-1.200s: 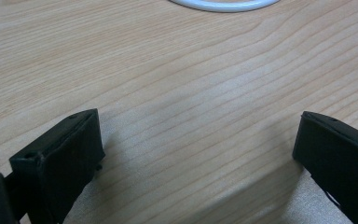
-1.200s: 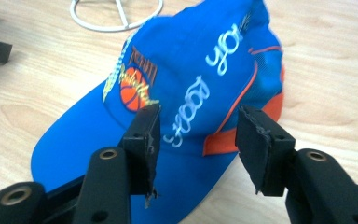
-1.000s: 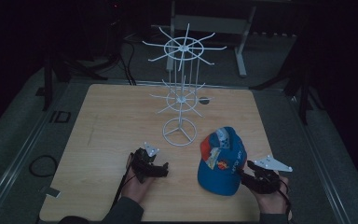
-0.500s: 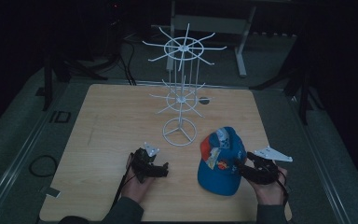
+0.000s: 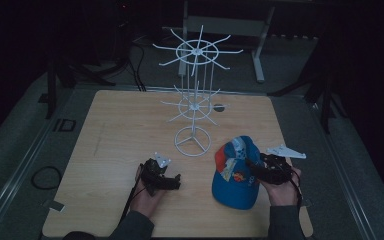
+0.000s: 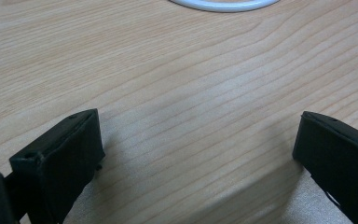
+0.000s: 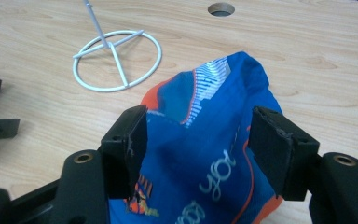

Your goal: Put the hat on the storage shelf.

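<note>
Nearest the person, the left gripper (image 5: 172, 181) rests on the wooden table (image 5: 125, 125), its 2 jaws wide apart over bare wood. The right gripper (image 7: 196, 140) has just been opening; its jaws stand apart on either side of the blue cap (image 7: 209, 154), whose crown bulges between them. From above, the cap lies near the table's right front edge. Beyond, the white wire rack (image 5: 195, 100) stands mid-table, with open wood to its left.
</note>
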Motion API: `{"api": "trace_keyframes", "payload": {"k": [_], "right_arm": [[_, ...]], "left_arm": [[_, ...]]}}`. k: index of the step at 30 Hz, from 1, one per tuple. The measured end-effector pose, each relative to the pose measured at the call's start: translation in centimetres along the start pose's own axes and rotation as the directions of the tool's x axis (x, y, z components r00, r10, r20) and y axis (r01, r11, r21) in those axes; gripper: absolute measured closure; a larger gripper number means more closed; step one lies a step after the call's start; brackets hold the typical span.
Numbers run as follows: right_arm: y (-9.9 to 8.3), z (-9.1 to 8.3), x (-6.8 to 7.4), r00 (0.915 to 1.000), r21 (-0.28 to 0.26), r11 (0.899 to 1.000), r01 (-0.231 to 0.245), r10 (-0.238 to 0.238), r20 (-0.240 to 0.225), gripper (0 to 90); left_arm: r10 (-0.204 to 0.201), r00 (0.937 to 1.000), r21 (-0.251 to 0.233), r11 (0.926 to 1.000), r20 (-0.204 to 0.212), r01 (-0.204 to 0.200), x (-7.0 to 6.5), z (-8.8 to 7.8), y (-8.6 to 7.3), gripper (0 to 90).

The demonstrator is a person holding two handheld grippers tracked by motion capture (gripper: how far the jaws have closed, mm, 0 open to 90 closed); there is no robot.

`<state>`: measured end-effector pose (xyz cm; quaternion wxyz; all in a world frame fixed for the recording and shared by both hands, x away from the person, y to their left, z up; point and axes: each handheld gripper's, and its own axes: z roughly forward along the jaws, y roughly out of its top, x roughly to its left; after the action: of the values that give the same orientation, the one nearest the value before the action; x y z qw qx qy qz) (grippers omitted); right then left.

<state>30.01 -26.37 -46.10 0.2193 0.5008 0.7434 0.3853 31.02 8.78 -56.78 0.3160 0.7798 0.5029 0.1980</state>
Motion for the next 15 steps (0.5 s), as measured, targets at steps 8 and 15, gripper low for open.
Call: {"api": "trace_keyframes", "payload": {"k": [8,15], "right_arm": [[0.8,1.7,-0.7,0.9996,0.024,1.0,-0.002,0.001,0.03,39.3],[1.5,2.9,-1.0,0.999,0.037,0.999,-0.008,0.006,0.045,42.4]], "left_arm": [[0.001,1.0,-0.001,1.0,-0.001,-0.001,0.0,0.0,0.0,1.9],[0.0,1.0,-0.001,1.0,-0.001,0.0,0.0,0.0,0.0,1.9]]}}
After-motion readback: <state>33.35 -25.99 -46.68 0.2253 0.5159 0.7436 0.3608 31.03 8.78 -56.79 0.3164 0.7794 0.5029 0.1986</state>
